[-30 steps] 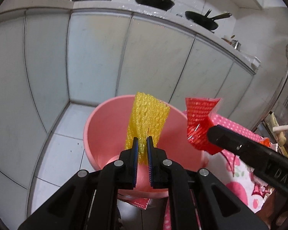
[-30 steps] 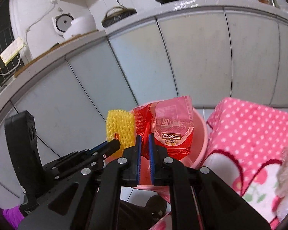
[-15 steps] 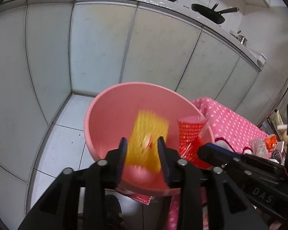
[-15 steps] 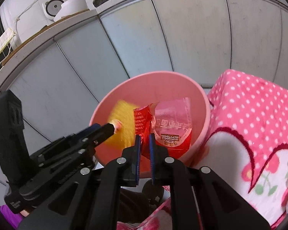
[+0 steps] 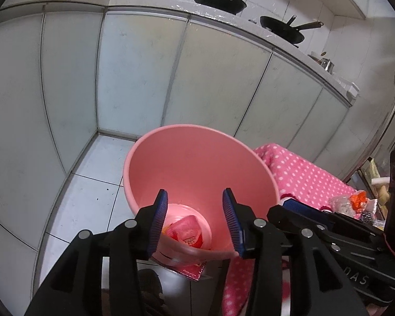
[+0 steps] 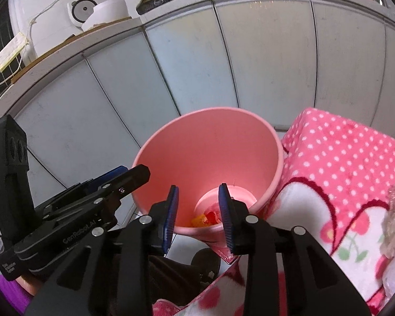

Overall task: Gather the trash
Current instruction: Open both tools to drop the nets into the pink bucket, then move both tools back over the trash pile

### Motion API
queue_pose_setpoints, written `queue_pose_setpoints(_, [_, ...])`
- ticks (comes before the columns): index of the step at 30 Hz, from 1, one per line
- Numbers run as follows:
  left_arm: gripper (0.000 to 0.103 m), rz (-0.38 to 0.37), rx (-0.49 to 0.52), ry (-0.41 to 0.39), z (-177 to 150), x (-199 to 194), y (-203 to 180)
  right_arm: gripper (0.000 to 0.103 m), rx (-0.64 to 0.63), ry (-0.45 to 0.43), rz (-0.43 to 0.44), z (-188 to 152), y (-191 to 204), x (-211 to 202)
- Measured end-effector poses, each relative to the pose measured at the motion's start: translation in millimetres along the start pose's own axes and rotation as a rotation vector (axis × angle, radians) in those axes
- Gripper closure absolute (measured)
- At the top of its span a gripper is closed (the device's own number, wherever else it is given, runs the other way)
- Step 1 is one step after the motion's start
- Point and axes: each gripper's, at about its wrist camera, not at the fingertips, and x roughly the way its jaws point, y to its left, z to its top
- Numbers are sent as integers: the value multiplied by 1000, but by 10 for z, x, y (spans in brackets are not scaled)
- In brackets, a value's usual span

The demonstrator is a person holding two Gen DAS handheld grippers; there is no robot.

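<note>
A pink plastic bin [image 5: 197, 163] stands on the floor beside a table; it also shows in the right wrist view [image 6: 210, 142]. A red snack wrapper [image 5: 187, 233] lies at its bottom, and the right wrist view shows it [image 6: 213, 214] beside a yellow foam net [image 6: 197, 220]. My left gripper [image 5: 194, 220] is open and empty above the bin's near rim. My right gripper [image 6: 198, 210] is open and empty above the bin too. Each gripper shows in the other's view, close alongside.
A pink polka-dot cloth [image 6: 342, 163] covers the table right of the bin. More trash [image 5: 352, 204] lies on the table at the right. Grey cabinet doors [image 5: 134, 73] stand behind the bin. A white tiled floor [image 5: 92, 189] lies to its left.
Both grippers opened. The yellow foam net dropped from the left one and the red wrapper from the right one, and both now lie at the bottom of the bin.
</note>
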Motion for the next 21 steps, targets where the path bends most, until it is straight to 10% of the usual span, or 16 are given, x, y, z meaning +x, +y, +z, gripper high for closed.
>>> queue_pose_setpoints(21, [59,-212,181,-15,-206,-714,-951,71,83,-147,-181,-580,-393,-1423])
